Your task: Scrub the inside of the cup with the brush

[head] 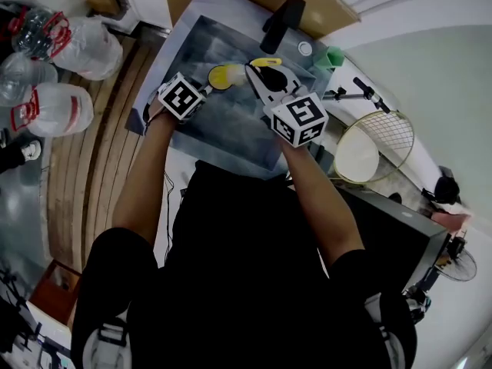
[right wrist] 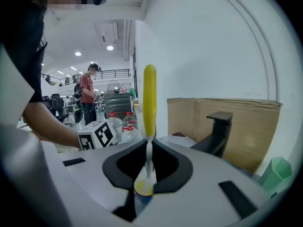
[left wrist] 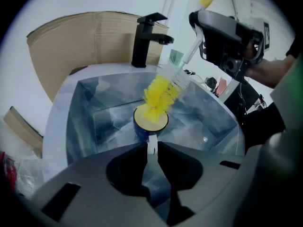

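Over the steel sink [head: 231,129] my left gripper [head: 204,91] is shut on the white handle [left wrist: 151,144] of a small blue cup [left wrist: 142,129] with a yellow inside. The cup [head: 220,76] hangs above the basin with its mouth facing away from the left gripper. My right gripper [head: 258,80] is shut on the white stem of a brush [right wrist: 149,103] with a yellow grip. The brush's yellow bristles [left wrist: 161,91] reach down into the cup's mouth. In the right gripper view the cup [right wrist: 144,190] shows just below the jaws.
A black faucet [head: 281,20] stands at the sink's far edge, with brown cardboard [left wrist: 80,41] behind it. A green container [head: 330,57] sits at the sink's right corner. Large water bottles [head: 54,60] lie on the floor at left. A racket [head: 377,144] lies at right.
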Action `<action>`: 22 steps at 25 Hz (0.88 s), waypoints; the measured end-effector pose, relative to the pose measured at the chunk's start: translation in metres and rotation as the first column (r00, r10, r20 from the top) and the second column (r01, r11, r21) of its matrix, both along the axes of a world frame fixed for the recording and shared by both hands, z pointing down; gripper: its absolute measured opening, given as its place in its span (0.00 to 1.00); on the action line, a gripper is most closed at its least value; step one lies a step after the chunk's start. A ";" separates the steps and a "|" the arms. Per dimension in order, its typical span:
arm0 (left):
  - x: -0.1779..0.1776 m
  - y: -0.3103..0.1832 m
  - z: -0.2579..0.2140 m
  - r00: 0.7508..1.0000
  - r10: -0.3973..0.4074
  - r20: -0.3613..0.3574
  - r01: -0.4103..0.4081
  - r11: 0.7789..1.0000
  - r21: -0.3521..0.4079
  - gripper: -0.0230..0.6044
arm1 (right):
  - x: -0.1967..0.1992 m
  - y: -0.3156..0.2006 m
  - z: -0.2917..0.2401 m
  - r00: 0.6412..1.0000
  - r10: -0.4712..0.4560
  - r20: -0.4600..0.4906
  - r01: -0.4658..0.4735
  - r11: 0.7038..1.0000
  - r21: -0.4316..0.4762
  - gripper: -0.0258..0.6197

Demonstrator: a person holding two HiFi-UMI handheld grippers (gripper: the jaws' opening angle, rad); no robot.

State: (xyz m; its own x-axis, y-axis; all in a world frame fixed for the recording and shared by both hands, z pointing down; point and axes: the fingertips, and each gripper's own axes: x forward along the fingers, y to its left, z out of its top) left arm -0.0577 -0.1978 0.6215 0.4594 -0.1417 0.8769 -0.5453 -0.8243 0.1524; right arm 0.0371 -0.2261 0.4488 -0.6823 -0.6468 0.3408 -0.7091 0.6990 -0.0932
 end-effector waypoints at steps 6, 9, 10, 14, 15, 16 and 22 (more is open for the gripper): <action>0.002 0.005 -0.090 0.971 -0.124 -0.203 0.142 0.987 0.077 0.13 | 0.035 0.019 -0.063 0.997 0.039 0.073 -0.046 0.994 0.096 0.10; 0.005 0.012 -0.146 0.937 -0.175 -0.302 0.234 0.957 0.173 0.12 | 0.059 0.040 -0.096 0.993 0.041 0.108 -0.056 0.988 0.142 0.11; 0.006 0.016 -0.165 0.926 -0.182 -0.332 0.260 0.943 0.207 0.11 | 0.067 0.049 -0.107 0.991 0.042 0.125 -0.061 0.987 0.151 0.10; 0.027 0.046 -0.243 0.842 -0.171 -0.511 0.353 0.891 0.284 0.08 | 0.101 0.085 -0.140 0.987 0.040 0.155 -0.069 0.980 0.188 0.10; 0.033 0.056 -0.264 0.809 -0.159 -0.565 0.379 0.877 0.296 0.07 | 0.108 0.095 -0.147 0.987 0.037 0.155 -0.067 0.978 0.196 0.10; 0.039 0.066 -0.284 0.779 -0.143 -0.610 0.403 0.860 0.313 0.07 | 0.115 0.105 -0.154 0.987 0.035 0.158 -0.067 0.977 0.202 0.10; 0.067 0.143 -0.371 0.692 -0.049 -0.720 0.492 0.763 0.420 0.06 | 0.156 0.178 -0.197 0.975 0.010 0.223 -0.068 0.964 0.258 0.10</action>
State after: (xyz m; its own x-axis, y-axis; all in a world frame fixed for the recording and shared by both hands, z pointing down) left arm 0.0097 -0.0550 0.2501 0.7119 -0.6961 0.0933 -0.7018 -0.7003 0.1306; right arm 0.1928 -0.0482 0.2514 -0.6932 -0.7207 0.0017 -0.7192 0.6917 -0.0651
